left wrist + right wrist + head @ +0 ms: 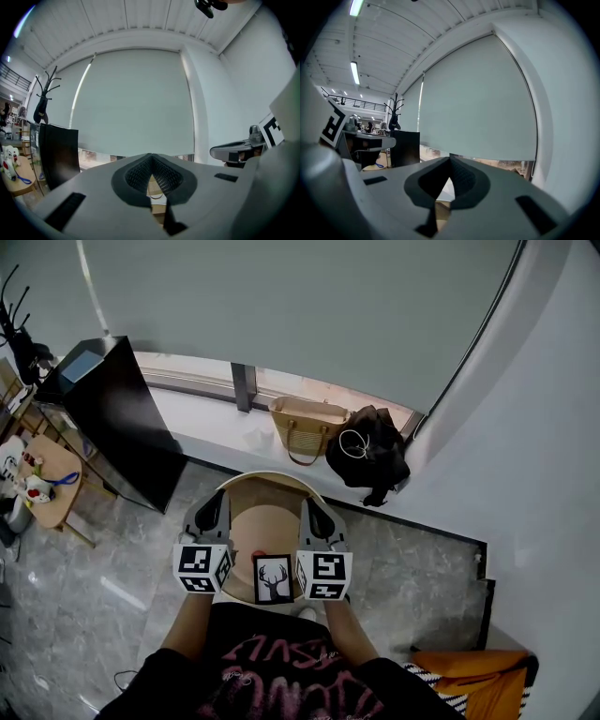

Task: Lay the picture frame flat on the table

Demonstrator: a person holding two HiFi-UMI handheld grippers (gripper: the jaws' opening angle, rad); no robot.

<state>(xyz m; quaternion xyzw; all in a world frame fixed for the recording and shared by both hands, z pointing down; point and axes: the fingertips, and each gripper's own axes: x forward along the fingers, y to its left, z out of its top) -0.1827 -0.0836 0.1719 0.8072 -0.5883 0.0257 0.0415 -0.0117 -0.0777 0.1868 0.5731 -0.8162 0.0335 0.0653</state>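
The picture frame (273, 578) is black with a deer-head print. It sits at the near edge of the round wooden table (267, 495), between the two marker cubes. Its face shows from above; I cannot tell whether it stands or lies flat. My left gripper (209, 509) is to the frame's left and my right gripper (318, 512) to its right, both held above the table and pointing away from me at the window. In the left gripper view the left gripper (151, 157) has its jaws closed tip to tip with nothing between them. The right gripper (450, 160) is likewise shut and empty.
A small red object (259, 555) lies on the table just beyond the frame. A woven bag (305, 426) and a black bag (367, 454) rest on the window ledge. A black cabinet (122, 423) and a low side table (52, 479) stand at left.
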